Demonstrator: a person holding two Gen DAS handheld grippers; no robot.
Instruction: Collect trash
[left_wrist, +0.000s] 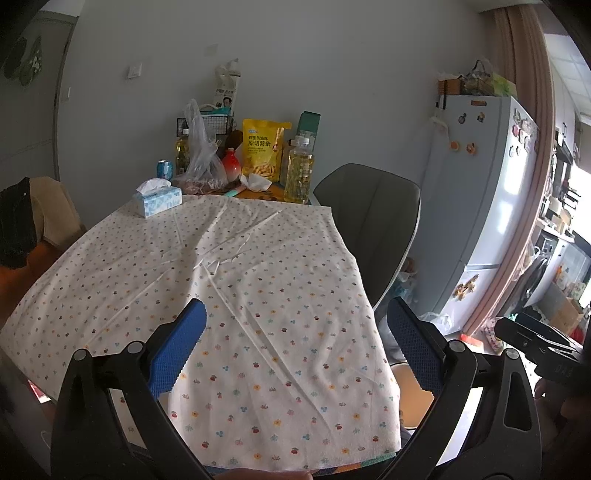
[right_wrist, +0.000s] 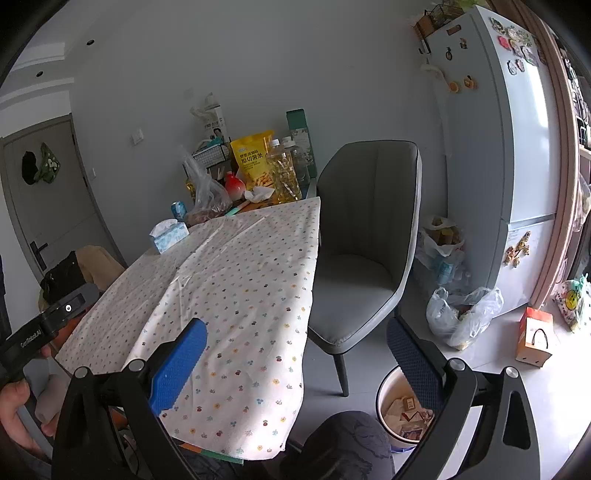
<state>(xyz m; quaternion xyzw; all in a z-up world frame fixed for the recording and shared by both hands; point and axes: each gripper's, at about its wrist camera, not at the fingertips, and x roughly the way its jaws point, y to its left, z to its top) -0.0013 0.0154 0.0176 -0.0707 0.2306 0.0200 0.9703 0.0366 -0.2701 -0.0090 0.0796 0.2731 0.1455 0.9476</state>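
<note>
Both grippers hover above the near edge of the surface (left_wrist: 110, 266), which is covered by a flower-print cloth. Left gripper (left_wrist: 295, 354): fingers spread wide, nothing between them. Right gripper (right_wrist: 295, 362): likewise wide and empty, aimed past the surface's right edge toward the grey chair (right_wrist: 365, 236).

Likely trash: a crumpled white tissue (left_wrist: 255, 181) at the far end of the surface, lying just in front of the yellow snack bag (left_wrist: 263, 151) and beside the oil bottle (left_wrist: 299, 170). Well apart from both grippers.

Handling judgement: tissue looks very light, soft, fully compressible; no risk of breakage, little risk of slipping on textured pads. Take it across the raised bulk of the crumple, fingers closing nearly shut. Loose corners may tear or trail. Crowded neighbours are the concern: the bottle and red jar (left_wrist: 232, 164) could be nudged.

Blue can (left_wrist: 165, 170) near the tissue box (left_wrist: 157, 197) could also be trash; cannot tell if empty. If so, light, stiff, thin-walled; grip mid-body.

Bin (right_wrist: 388, 391) with scraps sits on the floor under the right gripper.
</note>
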